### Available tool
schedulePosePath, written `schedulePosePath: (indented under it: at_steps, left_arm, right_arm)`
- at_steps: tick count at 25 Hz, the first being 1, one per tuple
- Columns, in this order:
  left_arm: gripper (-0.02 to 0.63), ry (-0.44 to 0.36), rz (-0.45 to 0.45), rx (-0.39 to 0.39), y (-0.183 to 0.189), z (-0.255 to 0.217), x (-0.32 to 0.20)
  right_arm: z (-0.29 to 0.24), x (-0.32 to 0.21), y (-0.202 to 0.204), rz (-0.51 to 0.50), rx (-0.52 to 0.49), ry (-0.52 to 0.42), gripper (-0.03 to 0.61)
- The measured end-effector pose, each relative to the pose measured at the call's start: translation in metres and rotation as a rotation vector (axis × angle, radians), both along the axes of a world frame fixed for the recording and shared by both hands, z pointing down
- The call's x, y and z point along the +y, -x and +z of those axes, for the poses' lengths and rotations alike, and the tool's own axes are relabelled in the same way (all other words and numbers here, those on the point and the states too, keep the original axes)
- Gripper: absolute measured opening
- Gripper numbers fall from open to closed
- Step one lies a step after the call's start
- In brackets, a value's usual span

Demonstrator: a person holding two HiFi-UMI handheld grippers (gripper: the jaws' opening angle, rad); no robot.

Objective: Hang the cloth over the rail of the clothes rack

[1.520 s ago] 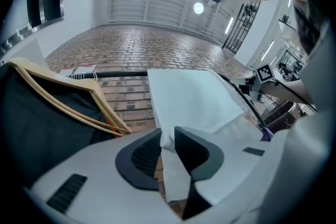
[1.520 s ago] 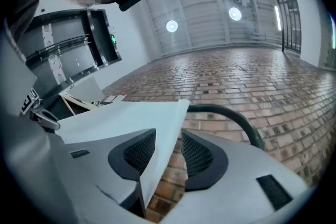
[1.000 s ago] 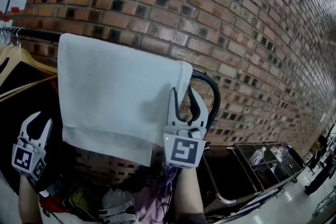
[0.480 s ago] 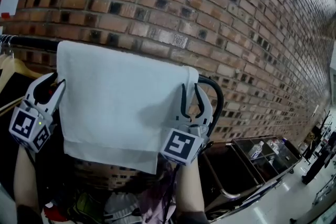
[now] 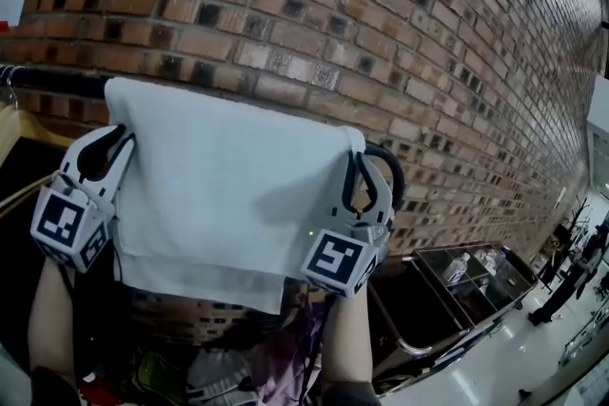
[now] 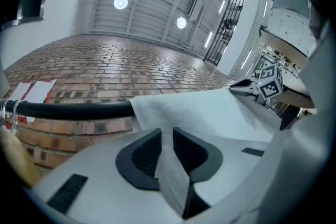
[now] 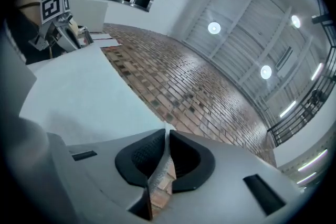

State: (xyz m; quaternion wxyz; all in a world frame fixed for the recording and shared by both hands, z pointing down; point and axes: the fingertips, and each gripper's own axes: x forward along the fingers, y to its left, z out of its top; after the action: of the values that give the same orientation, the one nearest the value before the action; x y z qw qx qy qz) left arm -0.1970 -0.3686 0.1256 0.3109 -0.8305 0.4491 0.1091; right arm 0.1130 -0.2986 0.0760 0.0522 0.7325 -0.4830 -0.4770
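Both grippers have moved since a second ago: the left gripper (image 5: pixel 121 137), which hung low and clear of the cloth (image 5: pixel 219 195), has come up to the cloth's left edge. The right gripper (image 5: pixel 361 159), whose jaws then stood wide apart at the right edge, has drawn them almost together.

In the left gripper view, the left jaws are closing on a fold of the cloth's left edge. The white fabric fills the narrow gap between the two dark pads and runs down out of it. Just beyond the jaw tips the cloth lies over the black rail (image 6: pixel 68 109), which stretches away to the left.

In the right gripper view, the right jaws are closing on the cloth's right edge. A thin white strip sits pinched between the pads near their tips, and brick shows through the slit lower down. From there the cloth spreads away to the left as a broad pale sheet.

In the head view, the cloth hangs draped over the rail in front of the brick wall (image 5: pixel 400 24), with one gripper at each upper corner and its lower hem loose between them. The rail's black curved end (image 5: pixel 391 174) bends down just to the right of the right gripper. A wooden hanger (image 5: pixel 13 123) hangs from the rail at the far left. Below the cloth lies a heap of clothes (image 5: pixel 276 364), and a metal cart (image 5: pixel 447 299) stands on the floor at lower right.
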Motion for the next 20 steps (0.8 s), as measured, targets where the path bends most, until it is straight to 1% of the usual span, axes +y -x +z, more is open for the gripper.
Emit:
schedulePosePath:
  at_steps: [2,5,8,11,13,15,16,18,20]
  left_arm:
    - [0.051,-0.004,0.0,-0.005,-0.004,0.0,-0.002]
    - [0.03,-0.012,-0.002,-0.006,-0.009,-0.002,-0.005]
    - [0.026,-0.019,-0.013,0.0,-0.012,-0.004,-0.008]
    - [0.028,-0.011,-0.009,0.019,-0.013,-0.006,-0.013]
    - [0.028,-0.003,-0.005,0.031,-0.015,-0.007,-0.016]
    - [0.028,-0.003,-0.007,0.031,-0.018,-0.009,-0.018]
    - [0.028,-0.006,-0.009,0.029,-0.019,-0.01,-0.018]
    - [0.028,-0.011,-0.011,0.025,-0.022,-0.01,-0.019]
    - [0.028,-0.014,-0.012,0.021,-0.024,-0.01,-0.018]
  right_arm:
    - [-0.004,0.002,0.004,-0.02,0.017,0.007,0.032]
    - [-0.013,0.007,0.009,-0.097,0.01,0.002,0.028]
    - [-0.025,0.008,0.005,-0.122,-0.009,0.022,0.032]
    - [-0.039,0.006,0.0,-0.148,-0.035,-0.005,0.031]
    - [-0.045,0.004,-0.007,-0.169,-0.078,-0.013,0.031]
    - [-0.05,0.002,-0.017,-0.204,-0.143,-0.027,0.03]
    - [-0.051,0.002,-0.024,-0.242,-0.193,-0.032,0.029]
    - [-0.051,0.003,-0.039,-0.379,-0.337,-0.016,0.028]
    - [-0.048,0.005,-0.054,-0.563,-0.497,0.008,0.028]
